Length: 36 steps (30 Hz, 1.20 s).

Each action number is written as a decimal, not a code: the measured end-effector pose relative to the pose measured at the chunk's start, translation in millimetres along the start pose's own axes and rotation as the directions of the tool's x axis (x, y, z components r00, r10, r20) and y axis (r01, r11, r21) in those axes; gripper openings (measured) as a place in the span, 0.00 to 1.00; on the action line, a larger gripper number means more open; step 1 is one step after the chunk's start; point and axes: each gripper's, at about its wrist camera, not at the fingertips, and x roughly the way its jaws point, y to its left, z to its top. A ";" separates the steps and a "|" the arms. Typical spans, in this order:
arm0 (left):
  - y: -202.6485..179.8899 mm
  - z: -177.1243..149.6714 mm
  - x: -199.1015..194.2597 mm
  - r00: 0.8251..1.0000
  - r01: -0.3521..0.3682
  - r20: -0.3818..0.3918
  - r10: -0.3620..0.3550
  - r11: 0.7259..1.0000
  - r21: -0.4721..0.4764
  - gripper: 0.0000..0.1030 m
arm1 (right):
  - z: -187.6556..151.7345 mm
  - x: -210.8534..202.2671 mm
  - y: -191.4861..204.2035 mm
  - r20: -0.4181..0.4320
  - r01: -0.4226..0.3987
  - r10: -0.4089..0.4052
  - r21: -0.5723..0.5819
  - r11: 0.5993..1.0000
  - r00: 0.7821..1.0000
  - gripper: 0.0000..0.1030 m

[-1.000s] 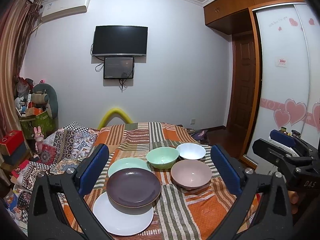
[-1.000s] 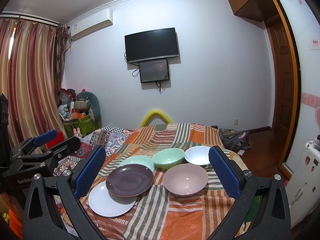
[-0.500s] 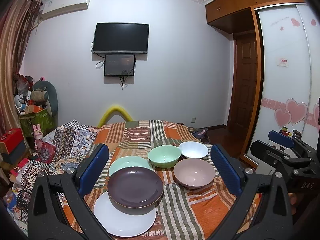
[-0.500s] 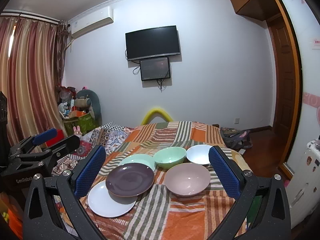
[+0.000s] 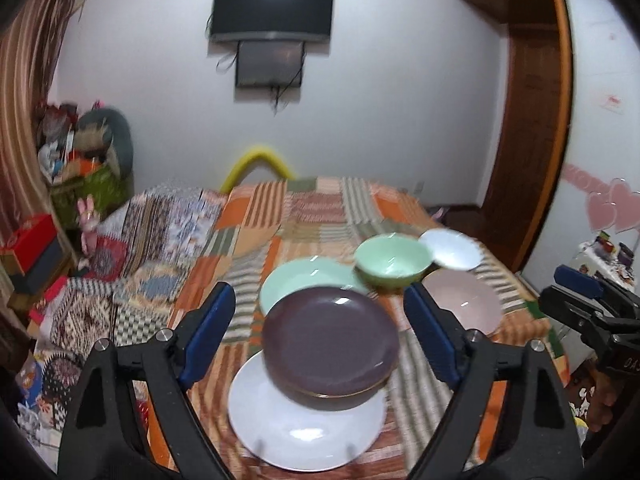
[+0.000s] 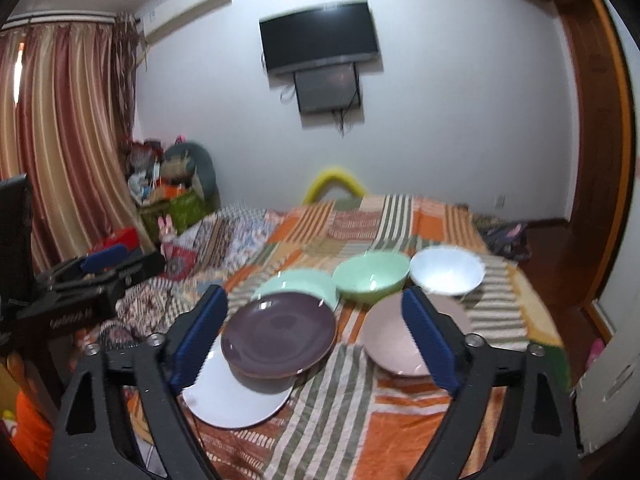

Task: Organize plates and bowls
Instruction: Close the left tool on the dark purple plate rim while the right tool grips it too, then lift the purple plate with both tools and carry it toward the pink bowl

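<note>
Near edge of bed, left to right: white plate under purple plate, mint plate behind, pink bowl; green bowl and white bowl farther back. Left tongs and right tongs both closing, nothing gripped.

A black flat television hangs on the white wall. Left of it are a white air conditioner and striped reddish curtains; right of it a brown wooden door. Below it lies an orange striped patchwork bedspread.
</note>
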 end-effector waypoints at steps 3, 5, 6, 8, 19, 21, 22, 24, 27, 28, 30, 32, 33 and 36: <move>23.9 -5.7 30.5 0.997 -0.008 -0.077 0.005 0.999 -0.033 0.76 | -7.7 26.3 -1.0 -0.068 -0.008 0.008 0.007 1.000 0.998 0.68; 38.8 -11.2 53.4 0.991 -0.003 -0.133 -0.005 0.998 -0.060 0.68 | -12.3 43.9 -0.9 -0.114 -0.011 0.012 0.009 1.000 0.993 0.62; 45.6 -13.7 64.0 0.987 -0.001 -0.160 -0.011 0.997 -0.073 0.67 | -14.6 51.8 -1.2 -0.135 -0.013 0.015 0.011 1.000 0.991 0.58; 56.5 -20.6 84.4 0.979 0.004 -0.205 -0.023 0.996 -0.093 0.61 | -21.6 70.6 -1.8 -0.185 -0.018 0.021 0.018 1.000 0.982 0.53; 85.9 -60.4 173.5 0.924 0.018 -0.374 -0.077 0.987 -0.159 0.37 | -48.7 142.4 -11.0 -0.363 -0.001 0.025 0.067 0.998 0.932 0.28; 87.9 -62.9 182.7 0.921 0.021 -0.381 -0.081 0.987 -0.161 0.35 | -52.4 152.7 -14.3 -0.384 0.009 0.019 0.071 0.997 0.923 0.26; 88.6 -63.9 186.8 0.921 0.021 -0.382 -0.081 0.987 -0.159 0.34 | -54.0 158.0 -16.2 -0.396 0.012 0.020 0.079 0.997 0.918 0.25; 90.1 -64.6 194.9 0.920 0.025 -0.382 -0.084 0.987 -0.156 0.31 | -56.5 161.8 -17.1 -0.409 0.017 0.022 0.093 0.996 0.912 0.25; 91.2 -65.5 205.0 0.917 0.032 -0.389 -0.091 0.987 -0.155 0.24 | -58.7 168.6 -18.6 -0.419 0.030 0.013 0.095 0.995 0.908 0.24; 91.4 -65.6 207.2 0.915 0.033 -0.392 -0.092 0.987 -0.156 0.24 | -58.8 170.0 -18.2 -0.421 0.031 0.013 0.096 0.995 0.907 0.23; 90.5 -66.1 211.3 0.913 0.036 -0.396 -0.096 0.987 -0.156 0.23 | -59.2 172.8 -17.8 -0.424 0.041 0.002 0.092 0.995 0.905 0.23; 90.5 -66.6 214.6 0.912 0.046 -0.396 -0.107 0.986 -0.159 0.23 | -59.2 174.9 -19.2 -0.428 0.047 -0.003 0.091 0.995 0.904 0.23; 90.3 -66.3 216.2 0.911 0.051 -0.396 -0.111 0.986 -0.159 0.23 | -59.1 176.6 -21.0 -0.429 0.047 -0.003 0.094 0.994 0.903 0.23; 89.5 -66.2 220.2 0.907 0.066 -0.401 -0.125 0.985 -0.158 0.21 | -59.8 179.9 -22.9 -0.437 0.047 0.002 0.099 0.994 0.899 0.22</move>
